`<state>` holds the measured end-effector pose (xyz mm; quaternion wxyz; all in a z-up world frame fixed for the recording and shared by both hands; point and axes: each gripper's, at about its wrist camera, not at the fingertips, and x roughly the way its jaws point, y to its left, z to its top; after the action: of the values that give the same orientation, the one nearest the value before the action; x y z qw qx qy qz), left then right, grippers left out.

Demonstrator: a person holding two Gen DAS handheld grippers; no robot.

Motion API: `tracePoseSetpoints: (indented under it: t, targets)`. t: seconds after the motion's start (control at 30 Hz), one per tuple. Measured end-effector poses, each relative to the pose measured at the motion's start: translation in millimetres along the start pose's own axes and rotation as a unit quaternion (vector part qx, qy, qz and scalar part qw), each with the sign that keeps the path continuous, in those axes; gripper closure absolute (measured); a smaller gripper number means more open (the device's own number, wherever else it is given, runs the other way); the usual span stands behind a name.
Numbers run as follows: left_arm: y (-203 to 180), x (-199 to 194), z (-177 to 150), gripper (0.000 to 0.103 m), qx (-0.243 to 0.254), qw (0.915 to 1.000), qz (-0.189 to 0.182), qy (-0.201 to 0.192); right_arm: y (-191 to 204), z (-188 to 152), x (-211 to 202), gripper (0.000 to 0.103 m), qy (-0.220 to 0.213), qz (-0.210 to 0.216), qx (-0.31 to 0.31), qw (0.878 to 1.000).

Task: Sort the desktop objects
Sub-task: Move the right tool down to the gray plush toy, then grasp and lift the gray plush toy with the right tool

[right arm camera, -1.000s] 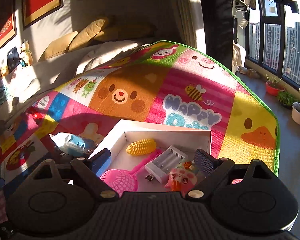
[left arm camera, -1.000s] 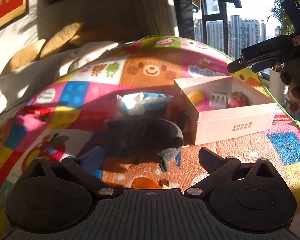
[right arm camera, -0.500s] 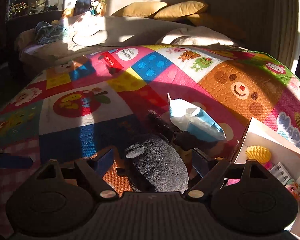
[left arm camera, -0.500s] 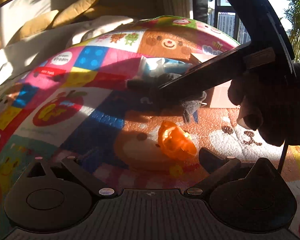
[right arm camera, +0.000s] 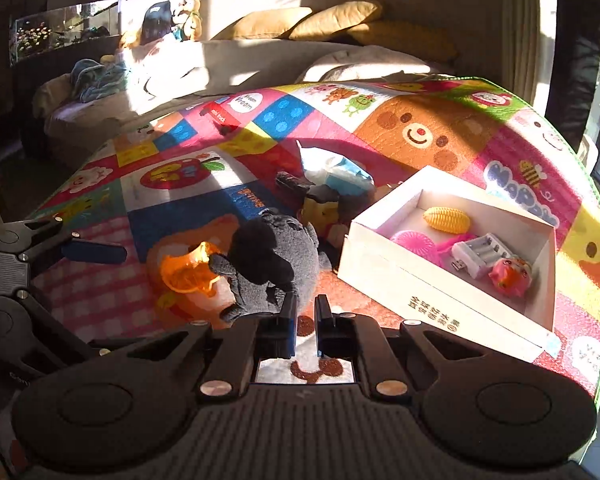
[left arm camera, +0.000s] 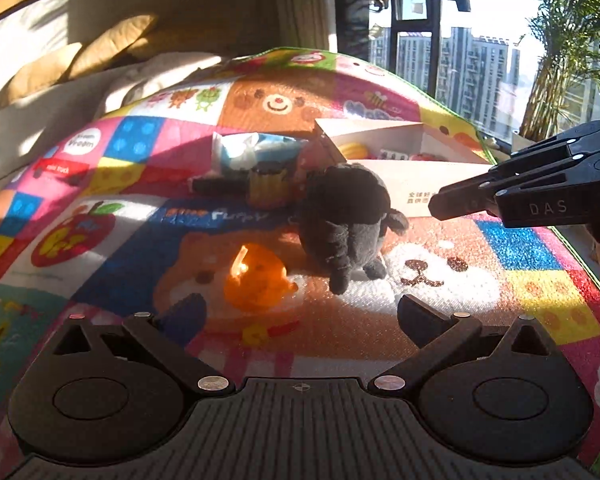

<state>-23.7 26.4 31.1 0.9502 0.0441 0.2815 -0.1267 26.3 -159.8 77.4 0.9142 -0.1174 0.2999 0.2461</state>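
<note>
On the mat [left arm camera: 520,248], a fuzzy dark-grey plush toy [left arm camera: 346,216].

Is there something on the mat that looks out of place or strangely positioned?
Yes. The dark grey plush toy lies tipped on the play mat, outside the white box that already holds the other small items. The orange plastic piece beside it also lies loose on the mat.

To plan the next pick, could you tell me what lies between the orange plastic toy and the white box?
The grey plush toy stands between them, clearest in the right wrist view.
</note>
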Motion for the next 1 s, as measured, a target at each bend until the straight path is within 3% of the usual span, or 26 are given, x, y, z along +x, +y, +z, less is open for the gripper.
tracePoseSetpoints:
  t: [0.1,0.17,0.23,0.3,0.4,0.47,0.57,0.67,0.8,1.0]
  targets:
    - [-19.6,-1.5,-2.0,0.0,0.012,0.9999,-0.002,-0.003,-14.0,-18.7,-13.7,0.093,-0.002,-0.025,0.035,0.999]
    - [-29.8,-2.6,-3.0,0.0,0.023,0.9997,-0.007,0.001,-20.1,-18.6,-16.5,0.083,-0.005,-0.019,0.061,0.998]
    - [-35.6,-4.5,-3.5,0.0,0.04,0.9992,-0.002,0.004,-18.1,-10.9,-17.7,0.048,-0.025,-0.011,0.07,0.997]
    - [-36.7,-6.8,-4.1,0.0,0.048,0.9988,0.004,0.004,-8.9,6.3,-11.8,0.04,-0.051,-0.006,0.058,0.997]
    - [-30.4,-9.7,-5.7,0.0,0.036,0.9993,0.009,0.005,2.8,35.4,14.0,0.037,-0.069,-0.009,0.052,0.996]
    - [-23.4,-12.3,-7.0,0.0,0.027,0.9996,0.013,0.005,1.3,46.8,41.9,0.038,-0.053,-0.03,0.053,0.997]
    - [-11.3,-16.2,-8.9,0.0,0.014,0.9998,0.015,0.005,-13.1,38.5,63.4,0.057,-0.012,-0.027,0.073,0.997]
    - [-2.4,-13.5,-8.7,0.0,0.0,0.9999,0.01,0.009,-18.1,13.2,45.0,0.057,-0.026,-0.047,0.052,0.997]
    - [-7.2,-0.4,-4.7,0.0,-0.001,0.9998,-0.012,0.012,-28.3,-15.4,11.9,0.057,-0.02,-0.029,0.064,0.997]
    - [-47.6,14.6,6.7,0.0,0.059,0.9966,-0.058,0.003,-44.7,-36.3,-2.4,0.056,0.003,-0.002,0.102,0.995]
